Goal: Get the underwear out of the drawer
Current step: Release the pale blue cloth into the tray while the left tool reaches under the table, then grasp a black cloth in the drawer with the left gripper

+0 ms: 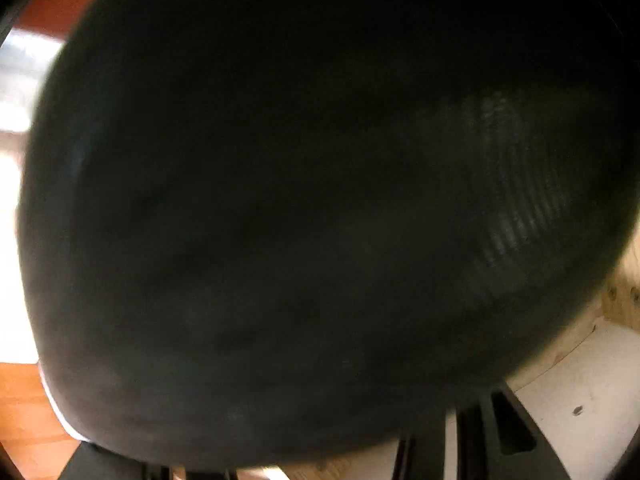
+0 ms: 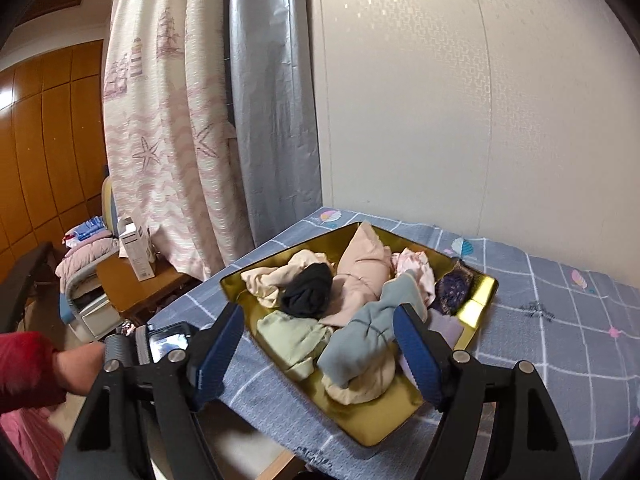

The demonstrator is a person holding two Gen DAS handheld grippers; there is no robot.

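Observation:
In the left wrist view a dark ribbed cloth [image 1: 320,208] fills almost the whole picture, right against the lens, and hides the left fingers. Only black gripper parts [image 1: 500,424] show at the bottom. In the right wrist view a gold tray [image 2: 360,428] lies on the bed, holding several pieces of underwear: black [image 2: 308,292], pink [image 2: 360,276], blue-grey [image 2: 360,340], pale green [image 2: 292,340] and cream. My right gripper [image 2: 318,316] hovers open above the tray's near end, holding nothing.
The bed has a blue-grey checked cover [image 2: 560,320] against a pale wall. At the left hang curtains [image 2: 172,140], with a wooden nightstand [image 2: 132,284] and white box [image 2: 136,248] below. A hand in a red sleeve [image 2: 24,364] holds the other gripper's body [image 2: 160,344].

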